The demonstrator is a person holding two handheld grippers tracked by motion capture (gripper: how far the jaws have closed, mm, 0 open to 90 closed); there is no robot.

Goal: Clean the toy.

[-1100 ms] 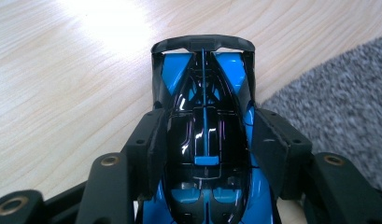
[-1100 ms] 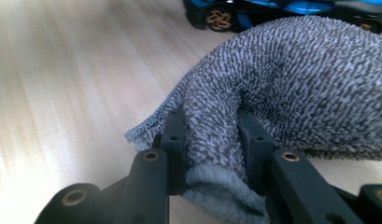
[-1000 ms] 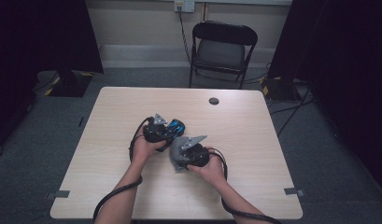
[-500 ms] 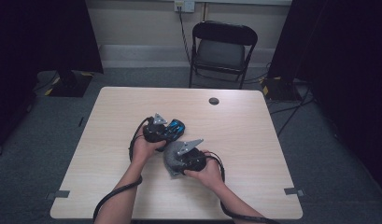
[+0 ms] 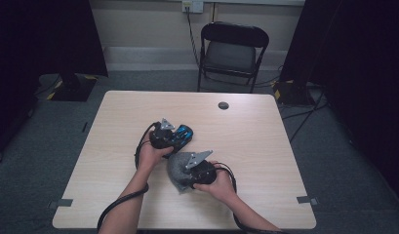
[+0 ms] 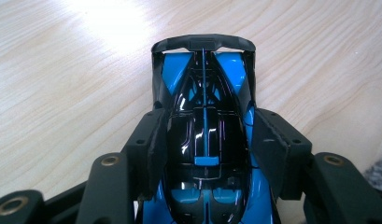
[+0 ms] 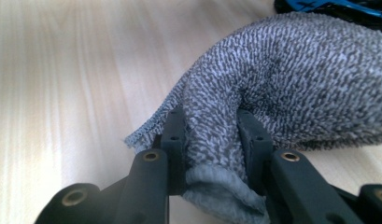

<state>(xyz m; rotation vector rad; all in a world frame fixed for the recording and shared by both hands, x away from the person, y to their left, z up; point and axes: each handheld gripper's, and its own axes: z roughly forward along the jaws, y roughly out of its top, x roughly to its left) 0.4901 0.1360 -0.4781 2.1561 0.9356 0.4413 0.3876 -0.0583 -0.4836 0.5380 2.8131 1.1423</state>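
Note:
A blue and black toy car (image 6: 205,130) rests on the wooden table (image 5: 265,141), and my left gripper (image 6: 205,140) is shut on its body, one pad on each flank. From above the toy car (image 5: 183,133) sticks out to the right of the left gripper (image 5: 170,136), near the table's middle. A grey terry cloth (image 7: 291,88) is bunched between the pads of my right gripper (image 7: 211,135), which is shut on it. In the high view the cloth (image 5: 176,168) lies just below the car, under the right gripper (image 5: 187,171).
A small dark round disc (image 5: 223,105) is set in the table near its far edge. A black folding chair (image 5: 231,48) stands beyond the table. Cables trail from both grippers toward the near edge. Bare wood lies to the left and right of the hands.
The right gripper with the cloth has shifted a little to the left, closer under the car. The left gripper and the car have stayed put.

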